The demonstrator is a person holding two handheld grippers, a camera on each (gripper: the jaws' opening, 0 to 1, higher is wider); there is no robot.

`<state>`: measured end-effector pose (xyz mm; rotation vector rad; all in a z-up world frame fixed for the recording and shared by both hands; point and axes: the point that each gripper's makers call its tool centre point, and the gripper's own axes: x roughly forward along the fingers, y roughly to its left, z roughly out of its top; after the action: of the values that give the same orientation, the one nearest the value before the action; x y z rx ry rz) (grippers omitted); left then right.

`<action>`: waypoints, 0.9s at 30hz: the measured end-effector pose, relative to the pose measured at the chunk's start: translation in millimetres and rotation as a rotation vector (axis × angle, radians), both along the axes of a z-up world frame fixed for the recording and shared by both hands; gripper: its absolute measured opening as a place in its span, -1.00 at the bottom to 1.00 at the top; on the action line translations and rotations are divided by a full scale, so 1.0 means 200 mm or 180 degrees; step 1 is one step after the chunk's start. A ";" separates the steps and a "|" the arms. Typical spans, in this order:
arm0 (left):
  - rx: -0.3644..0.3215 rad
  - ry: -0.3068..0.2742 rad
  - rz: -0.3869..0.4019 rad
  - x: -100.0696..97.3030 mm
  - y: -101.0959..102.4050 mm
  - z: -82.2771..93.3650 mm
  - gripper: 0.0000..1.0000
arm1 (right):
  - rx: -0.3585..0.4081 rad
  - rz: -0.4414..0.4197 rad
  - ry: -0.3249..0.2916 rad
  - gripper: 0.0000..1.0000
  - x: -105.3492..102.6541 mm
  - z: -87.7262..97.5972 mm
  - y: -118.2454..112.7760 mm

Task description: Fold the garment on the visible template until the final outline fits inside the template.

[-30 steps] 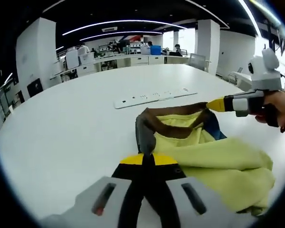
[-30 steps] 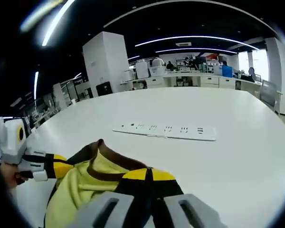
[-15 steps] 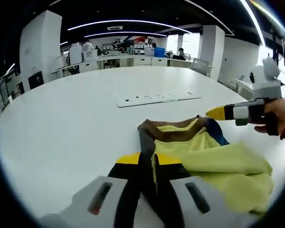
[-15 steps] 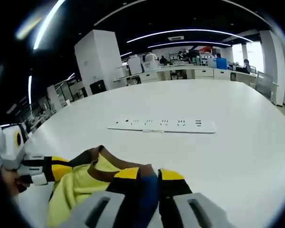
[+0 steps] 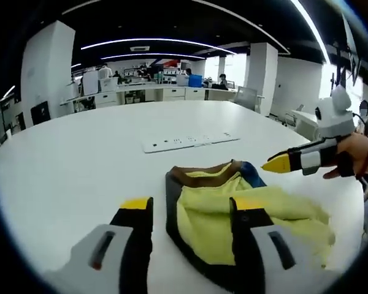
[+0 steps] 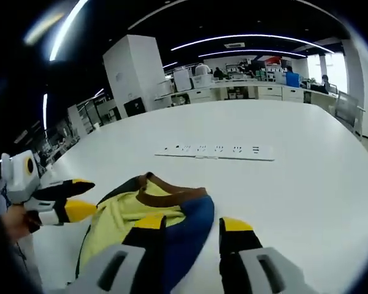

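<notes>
Yellow garment (image 5: pixel 245 214) lies bunched on white bench (image 5: pixel 67 159), at 12 o'clock of both hand-held grippers (image 5: pixel 190 211) (image 6: pixel 192 228), jaws wide, nothing held; soft, limp fabric, pinch brown collar (image 6: pixel 168 195) edge.

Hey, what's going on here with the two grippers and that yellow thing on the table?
A person is working a yellow garment with a handheld gripper in each hand on a white table. Both grippers are open: the left gripper straddles the garment's dark edge, and the right gripper sits over its blue part. The garment lies bunched, not neatly folded. A white power strip lies beyond it.
</notes>
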<state>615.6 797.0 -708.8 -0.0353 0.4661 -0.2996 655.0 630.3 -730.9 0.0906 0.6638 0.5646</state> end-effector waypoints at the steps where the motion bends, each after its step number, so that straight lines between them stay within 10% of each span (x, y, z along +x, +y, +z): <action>1: 0.0014 0.0022 0.0018 -0.02 0.00 0.00 0.14 | -0.0029 0.0013 -0.0003 -0.36 -0.01 -0.01 -0.02; 27: -0.0210 0.0415 0.0010 -0.44 -0.16 -0.14 0.07 | -0.0149 0.0044 0.0358 -0.66 -0.35 -0.15 -0.04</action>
<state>527.2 764.1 -737.0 -0.1203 0.5853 -0.3106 585.4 621.8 -761.1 0.0746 0.7873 0.5598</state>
